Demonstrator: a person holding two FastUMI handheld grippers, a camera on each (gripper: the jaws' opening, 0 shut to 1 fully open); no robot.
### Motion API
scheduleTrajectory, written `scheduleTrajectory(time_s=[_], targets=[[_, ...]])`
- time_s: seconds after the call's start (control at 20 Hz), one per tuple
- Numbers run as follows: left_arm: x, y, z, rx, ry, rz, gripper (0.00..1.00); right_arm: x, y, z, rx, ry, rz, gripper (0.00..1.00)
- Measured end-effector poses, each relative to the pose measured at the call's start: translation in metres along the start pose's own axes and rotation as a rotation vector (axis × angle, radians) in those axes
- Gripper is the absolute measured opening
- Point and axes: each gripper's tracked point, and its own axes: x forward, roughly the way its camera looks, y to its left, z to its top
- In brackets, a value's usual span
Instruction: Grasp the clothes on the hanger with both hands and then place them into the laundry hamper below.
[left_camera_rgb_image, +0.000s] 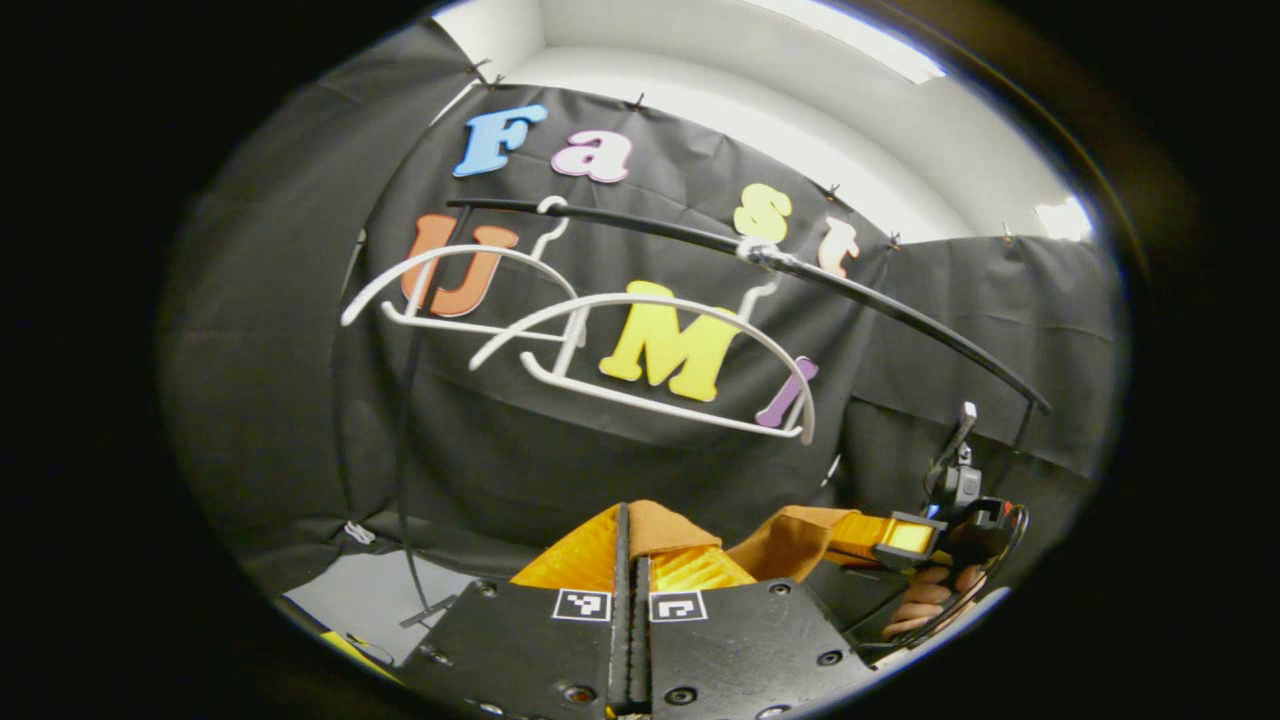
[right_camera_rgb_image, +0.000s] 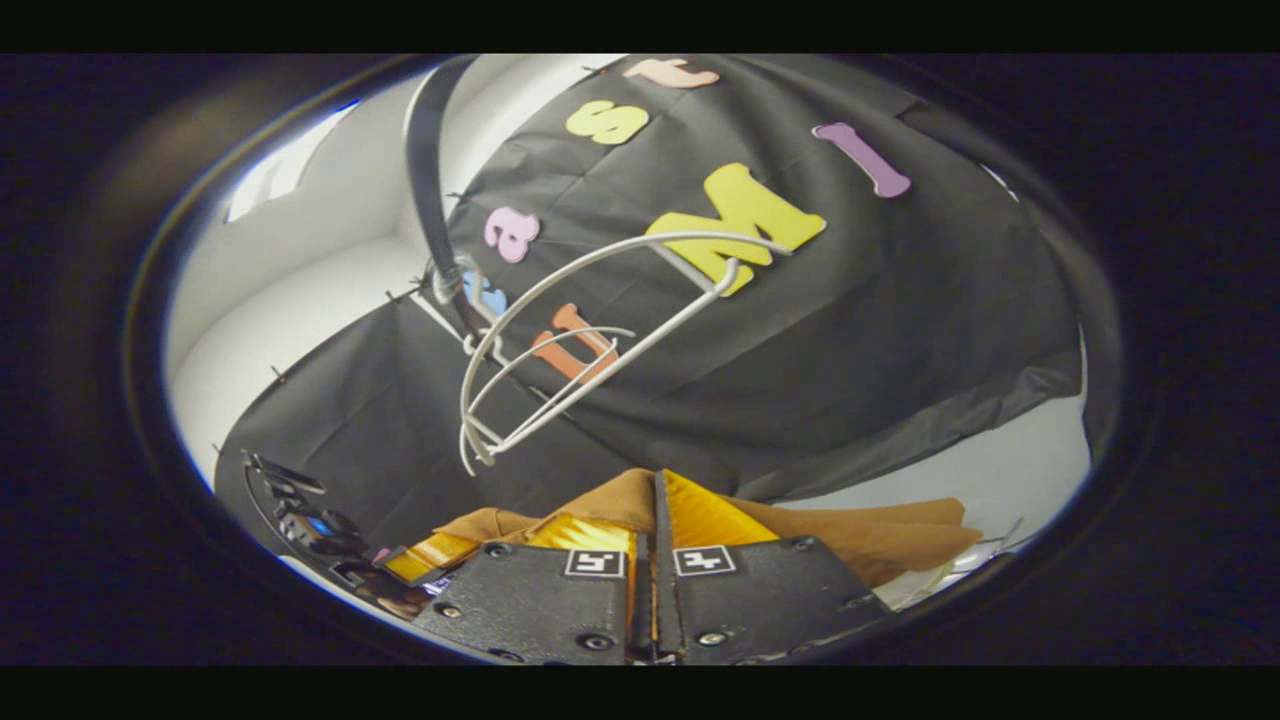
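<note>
Both grippers hold the brown garment (left_camera_rgb_image: 790, 540) clear below two bare white hangers (left_camera_rgb_image: 640, 350); the left gripper (left_camera_rgb_image: 632, 560) pinches one fold, the right gripper (right_camera_rgb_image: 655, 530) another; the cloth stretches sideways between them, level with both; the hamper, judged below, awaits a lowering.

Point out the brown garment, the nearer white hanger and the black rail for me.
brown garment (right_camera_rgb_image: 880, 545), right gripper view: fold spreading right of the fingers.
nearer white hanger (left_camera_rgb_image: 660, 305), left gripper view: its top arch.
black rail (left_camera_rgb_image: 900, 310), left gripper view: bar right of the hanger hook.
</note>
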Motion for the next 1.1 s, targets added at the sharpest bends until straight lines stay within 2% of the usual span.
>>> scheduleTrajectory(time_s=[0.1,0.15,0.2,0.25,0.3,0.5,0.55,0.6,0.65,0.7,0.75,0.8,0.85,0.95,1.0,1.05,1.1], targets=[[0.001,-0.019,0.001,0.000,0.010,-0.048,0.00,0.001,0.013,-0.008,-0.009,0.031,0.027,0.00],[0.002,-0.025,0.002,0.007,0.009,-0.061,0.00,0.001,0.019,-0.014,-0.025,0.050,0.035,0.05],[0.002,-0.030,0.002,0.014,0.015,-0.072,0.00,0.002,0.024,-0.019,-0.053,0.068,0.048,0.00],[0.003,-0.034,0.003,0.020,0.010,-0.080,0.00,0.001,0.028,-0.027,-0.076,0.084,0.057,0.05],[0.004,-0.038,0.002,0.023,0.014,-0.093,0.00,0.000,0.032,-0.033,-0.087,0.100,0.067,0.00],[0.001,-0.050,0.008,-0.003,0.022,-0.138,0.00,-0.004,0.049,-0.033,-0.053,0.126,0.117,0.00],[-0.001,-0.053,0.013,-0.016,0.019,-0.148,0.00,-0.006,0.055,-0.032,-0.040,0.129,0.136,0.05],[-0.004,-0.056,0.019,-0.022,0.008,-0.163,0.00,-0.008,0.063,-0.031,-0.041,0.131,0.166,0.05],[-0.006,-0.057,0.025,-0.025,-0.003,-0.173,0.00,-0.008,0.065,-0.029,-0.046,0.126,0.184,0.00],[-0.005,-0.055,0.028,-0.030,-0.007,-0.179,0.00,-0.007,0.064,-0.028,-0.036,0.126,0.192,0.05],[-0.004,-0.054,0.027,-0.036,-0.003,-0.185,0.00,-0.006,0.061,-0.028,-0.023,0.134,0.192,0.00],[-0.002,-0.050,0.022,-0.038,0.004,-0.183,0.07,-0.004,0.054,-0.031,-0.014,0.142,0.183,0.00],[0.002,-0.045,0.013,-0.040,0.019,-0.176,0.00,0.000,0.042,-0.038,-0.007,0.152,0.156,0.00],[0.011,-0.035,-0.011,-0.050,0.063,-0.165,0.00,0.009,0.013,-0.055,0.005,0.191,0.099,0.00],[0.016,-0.029,-0.026,-0.060,0.089,-0.160,0.08,0.014,-0.003,-0.065,0.017,0.216,0.072,0.00],[0.022,-0.021,-0.042,-0.069,0.114,-0.153,0.08,0.019,-0.018,-0.078,0.028,0.247,0.046,0.00],[0.028,-0.012,-0.061,-0.084,0.149,-0.140,0.00,0.024,-0.037,-0.090,0.040,0.270,0.017,0.00]])
